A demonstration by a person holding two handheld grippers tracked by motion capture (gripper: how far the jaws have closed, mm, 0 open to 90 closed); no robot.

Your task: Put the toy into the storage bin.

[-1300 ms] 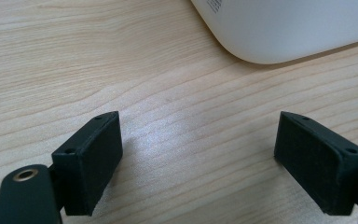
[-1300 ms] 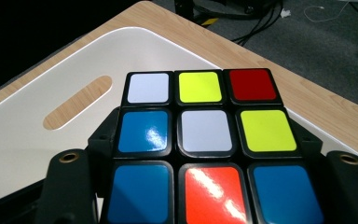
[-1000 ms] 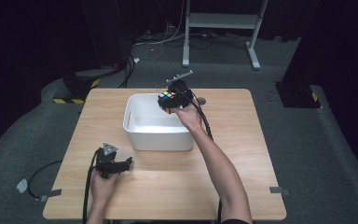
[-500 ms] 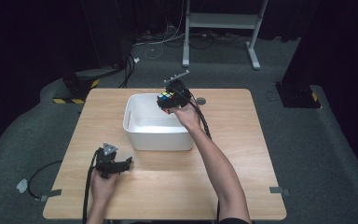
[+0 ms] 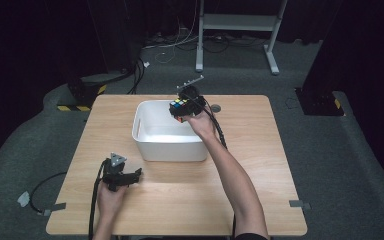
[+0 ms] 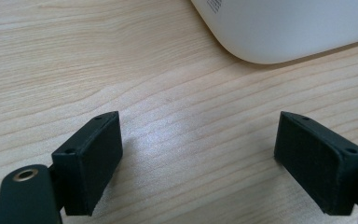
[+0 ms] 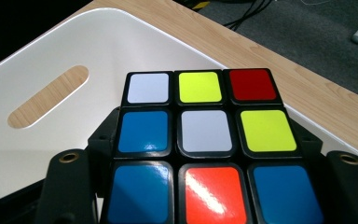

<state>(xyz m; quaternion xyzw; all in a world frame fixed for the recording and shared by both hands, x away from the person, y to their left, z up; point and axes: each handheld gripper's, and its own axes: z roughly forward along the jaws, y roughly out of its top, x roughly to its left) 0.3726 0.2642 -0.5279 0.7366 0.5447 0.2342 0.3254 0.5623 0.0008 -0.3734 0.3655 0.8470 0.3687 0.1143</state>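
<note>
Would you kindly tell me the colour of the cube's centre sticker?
White, on the cube; clearest in the right gripper view.

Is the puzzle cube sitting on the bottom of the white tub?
No, the puzzle cube is held up in the right gripper, above the far rim of the white tub.

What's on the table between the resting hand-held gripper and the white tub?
Nothing: the high view shows bare wooden table between the left hand-held gripper and the white tub.

black grippers, trailing cables, brass screws
</note>
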